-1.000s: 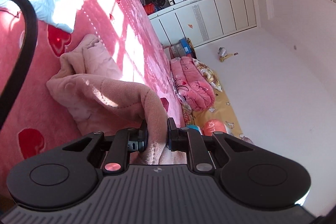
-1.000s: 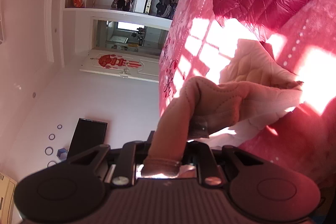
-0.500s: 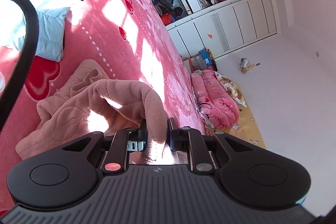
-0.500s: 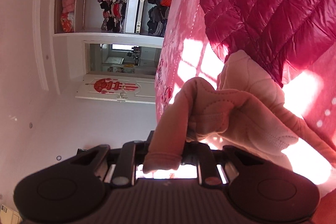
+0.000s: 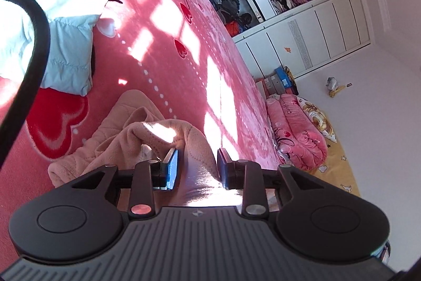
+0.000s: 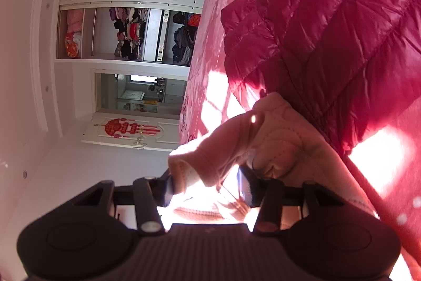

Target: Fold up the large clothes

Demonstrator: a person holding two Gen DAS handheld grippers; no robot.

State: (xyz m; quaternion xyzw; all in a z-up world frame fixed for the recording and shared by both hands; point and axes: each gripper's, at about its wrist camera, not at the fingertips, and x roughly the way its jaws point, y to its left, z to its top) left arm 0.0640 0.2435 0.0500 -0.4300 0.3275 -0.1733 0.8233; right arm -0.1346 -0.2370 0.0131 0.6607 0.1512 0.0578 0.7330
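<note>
Hard sunlight falls in window-pane patches across the pink heart-printed bedspread [image 5: 163, 49], blowing out to pure white in places. In the right wrist view, glare floods the gap between the fingers of the black right hand-held gripper [image 6: 206, 187], washing out the pale pink quilted garment [image 6: 273, 144] there. The glossy magenta puffer jacket [image 6: 342, 17] shows sheen and deep shadow beneath. Both views bend strongly at the edges, with dark vignetted corners; the gripper bodies look soft.

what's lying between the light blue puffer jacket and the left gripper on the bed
In the left wrist view, the crumpled pink fleece garment lies between the light blue jacket and the left gripper, on the pink bedspread.
</note>
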